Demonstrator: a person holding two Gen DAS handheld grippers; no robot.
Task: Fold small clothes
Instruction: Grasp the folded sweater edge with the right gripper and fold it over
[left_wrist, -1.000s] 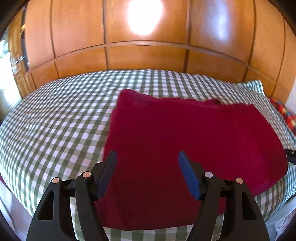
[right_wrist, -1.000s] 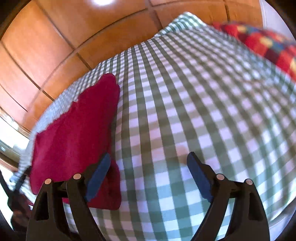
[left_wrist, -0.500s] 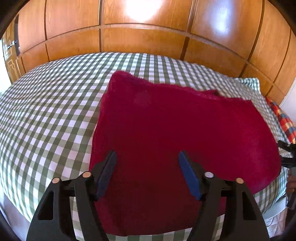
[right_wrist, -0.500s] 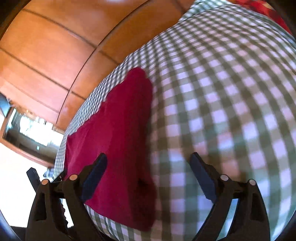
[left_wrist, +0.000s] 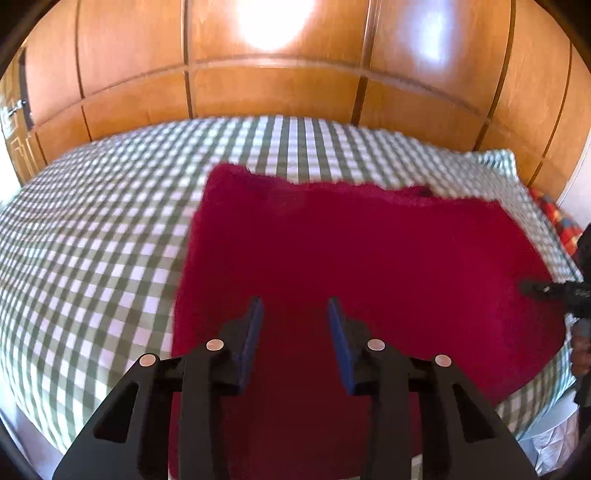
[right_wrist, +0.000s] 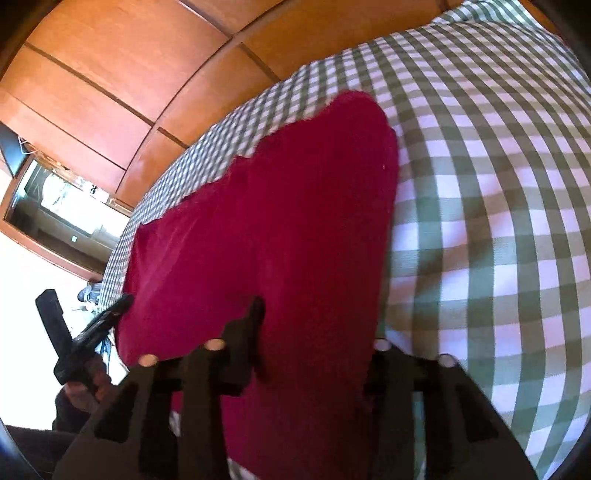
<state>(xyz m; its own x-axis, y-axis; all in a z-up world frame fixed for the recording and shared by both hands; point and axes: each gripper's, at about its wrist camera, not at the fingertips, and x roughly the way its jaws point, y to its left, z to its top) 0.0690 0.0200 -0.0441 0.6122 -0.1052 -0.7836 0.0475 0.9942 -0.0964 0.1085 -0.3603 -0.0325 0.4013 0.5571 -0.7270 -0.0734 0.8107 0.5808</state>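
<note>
A: Tongs first: left gripper (left_wrist: 295, 314) hovers over the near part of the cloth (left_wrist: 351, 266), jaws at a narrow gap with nothing between them. Right gripper (right_wrist: 317, 325) is low at the cloth's right side. One finger (right_wrist: 255, 314) lies on top of the red fabric; the other is hidden behind a raised fold of it. Whether it has closed on that edge cannot be told.

B: Where does the cloth lie?

A: It lies spread nearly flat on the checked bed (left_wrist: 96, 258), towards the near side. Its far edge is uneven, with a small notch. Its left edge runs straight towards the camera in the left wrist view.

B: Which step is in hand?

A: Judged from the layout, it is the grasp before a fold. The right side appears to be engaged, and the left gripper is not yet on an edge.

B: What does the next move call for?

A: Probably the left jaws must drop onto the near hem and pinch it, level with the right. Both would then carry the cloth across in one sweep.

B: What room is there for moving?

A: Bare checks lie to the left and beyond the far edge. A wooden panel wall (left_wrist: 280, 92) stands behind the bed. A pillow (left_wrist: 495, 162) and a coloured item (left_wrist: 561, 225) sit at the far right. The near bed edge is close below the grippers, so a slack hem could slide off it.
</note>
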